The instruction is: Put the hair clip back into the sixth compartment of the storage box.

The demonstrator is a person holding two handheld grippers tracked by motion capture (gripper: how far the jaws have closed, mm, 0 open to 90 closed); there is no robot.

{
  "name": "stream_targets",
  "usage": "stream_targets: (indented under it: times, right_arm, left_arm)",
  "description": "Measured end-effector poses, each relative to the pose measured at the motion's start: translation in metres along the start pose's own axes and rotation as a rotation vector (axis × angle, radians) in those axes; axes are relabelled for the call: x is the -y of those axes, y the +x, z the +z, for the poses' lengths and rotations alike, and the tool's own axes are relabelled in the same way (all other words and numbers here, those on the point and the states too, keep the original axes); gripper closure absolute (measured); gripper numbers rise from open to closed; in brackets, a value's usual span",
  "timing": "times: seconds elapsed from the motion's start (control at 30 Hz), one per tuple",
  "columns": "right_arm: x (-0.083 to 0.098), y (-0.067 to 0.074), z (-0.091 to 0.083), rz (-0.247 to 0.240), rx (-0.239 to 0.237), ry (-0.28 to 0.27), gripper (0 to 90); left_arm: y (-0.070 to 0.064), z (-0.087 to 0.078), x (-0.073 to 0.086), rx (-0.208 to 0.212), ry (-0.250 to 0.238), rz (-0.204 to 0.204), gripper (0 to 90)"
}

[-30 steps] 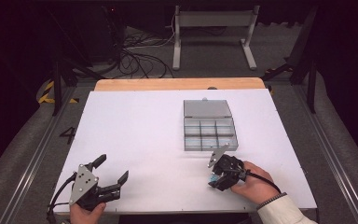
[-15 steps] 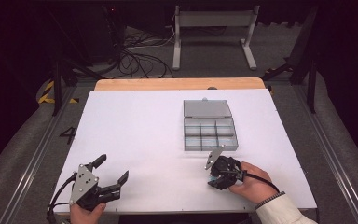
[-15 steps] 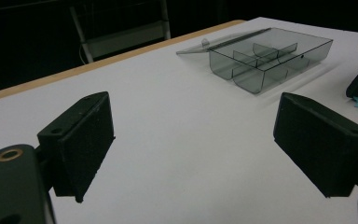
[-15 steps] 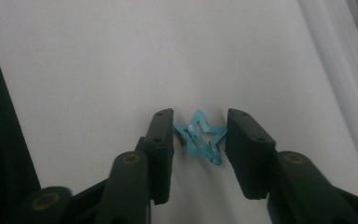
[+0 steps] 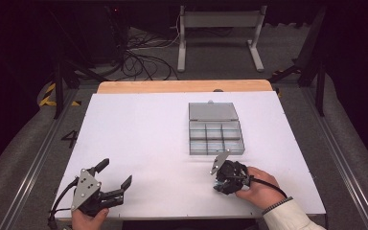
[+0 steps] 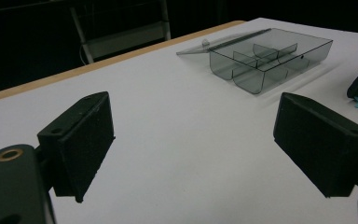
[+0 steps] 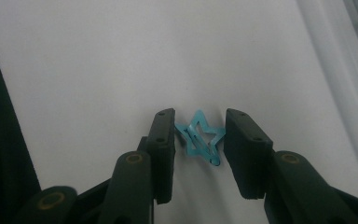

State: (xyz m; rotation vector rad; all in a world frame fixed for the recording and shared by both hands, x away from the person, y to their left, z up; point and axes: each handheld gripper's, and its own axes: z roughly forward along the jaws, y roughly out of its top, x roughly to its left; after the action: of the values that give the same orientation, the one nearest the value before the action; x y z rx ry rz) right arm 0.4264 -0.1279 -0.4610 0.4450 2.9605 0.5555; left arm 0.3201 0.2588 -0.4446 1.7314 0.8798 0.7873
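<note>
Star-shaped blue hair clip (image 7: pixel 200 139) lies on the white table (image 5: pixel 143 139), pinched between the right gripper's (image 7: pixel 199 140) closed jaws, near a grey compartment box (image 5: pixel 215 135). Left gripper (image 5: pixel 112 179) rests well apart, jaws wide and holding nothing.

1. In the high view, the right gripper (image 5: pixel 224 178) and its hand cover what lies under them near the surface's (image 5: pixel 143 139) front edge.
2. The compartment box's (image 5: pixel 215 136) contents are too small to tell.

High view above the near table edge facing forward, gripper views low and close, left sharing the compartment box (image 6: pixel 270 58)
</note>
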Motion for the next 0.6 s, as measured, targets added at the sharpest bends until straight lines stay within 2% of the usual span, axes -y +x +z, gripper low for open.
stream_targets:
  times: [0.27,0.6]
  right_arm:
    - [-0.001,0.001,-0.007,-0.002,0.012,-0.036,64.6]
    - [-0.002,0.001,-0.025,0.000,0.046,-0.127,64.5]
  left_arm:
    - [0.000,0.000,0.000,-0.001,0.001,0.003,12.9]
    - [0.000,0.000,0.000,-0.005,-0.001,-0.001,12.9]
